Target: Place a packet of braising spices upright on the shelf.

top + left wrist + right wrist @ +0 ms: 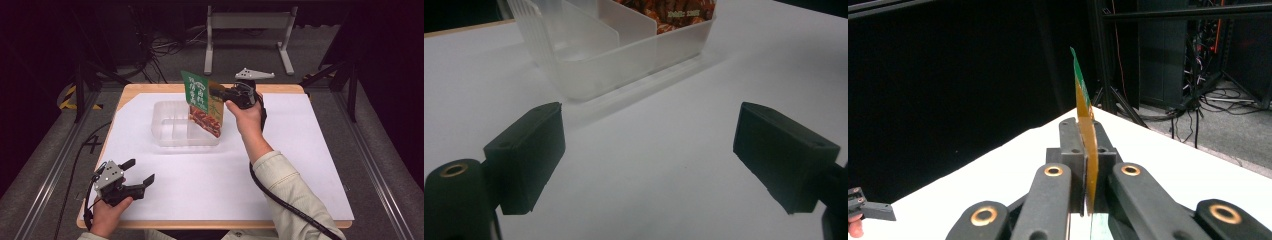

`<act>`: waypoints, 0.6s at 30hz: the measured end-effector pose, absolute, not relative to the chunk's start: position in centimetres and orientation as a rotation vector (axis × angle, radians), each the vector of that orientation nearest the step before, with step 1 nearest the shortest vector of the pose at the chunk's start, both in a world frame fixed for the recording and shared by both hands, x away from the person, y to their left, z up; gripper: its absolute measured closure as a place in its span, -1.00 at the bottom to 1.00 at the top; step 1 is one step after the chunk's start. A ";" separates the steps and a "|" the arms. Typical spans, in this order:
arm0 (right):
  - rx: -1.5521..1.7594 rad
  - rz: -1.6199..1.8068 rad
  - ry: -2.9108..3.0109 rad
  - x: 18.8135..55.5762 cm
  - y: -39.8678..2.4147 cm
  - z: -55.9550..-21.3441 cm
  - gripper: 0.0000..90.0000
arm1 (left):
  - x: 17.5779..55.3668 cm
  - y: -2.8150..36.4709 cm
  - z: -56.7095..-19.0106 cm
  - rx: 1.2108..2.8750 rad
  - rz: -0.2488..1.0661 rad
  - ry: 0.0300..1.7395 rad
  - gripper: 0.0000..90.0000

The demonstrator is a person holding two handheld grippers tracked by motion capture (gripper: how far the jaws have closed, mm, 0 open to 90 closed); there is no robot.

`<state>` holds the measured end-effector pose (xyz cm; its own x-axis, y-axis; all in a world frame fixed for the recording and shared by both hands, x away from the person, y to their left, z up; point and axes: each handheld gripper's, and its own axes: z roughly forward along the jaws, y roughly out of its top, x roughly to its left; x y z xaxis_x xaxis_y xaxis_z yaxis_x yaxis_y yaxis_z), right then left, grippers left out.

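Right gripper (223,93) pinches a green-and-orange snack packet (202,102) by its edge, w/ packet hanging tilted above the clear divided tray (172,137) near table's far side. Left gripper (139,172) rests near the front-left corner, jaws spread wide, nothing btwn them, well apart from tray.

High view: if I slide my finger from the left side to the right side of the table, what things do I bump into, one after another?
Left gripper → clear plastic tray → green snack packet → right gripper → right hand
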<state>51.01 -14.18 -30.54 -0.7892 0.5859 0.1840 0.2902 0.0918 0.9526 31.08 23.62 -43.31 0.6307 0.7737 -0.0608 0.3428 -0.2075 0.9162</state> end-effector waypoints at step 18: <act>0.944 1.764 2.105 51.0 -14.5 -30.7 0.26 | 31.1 23.6 -43.3 1.807 0.512 0.898 -0.69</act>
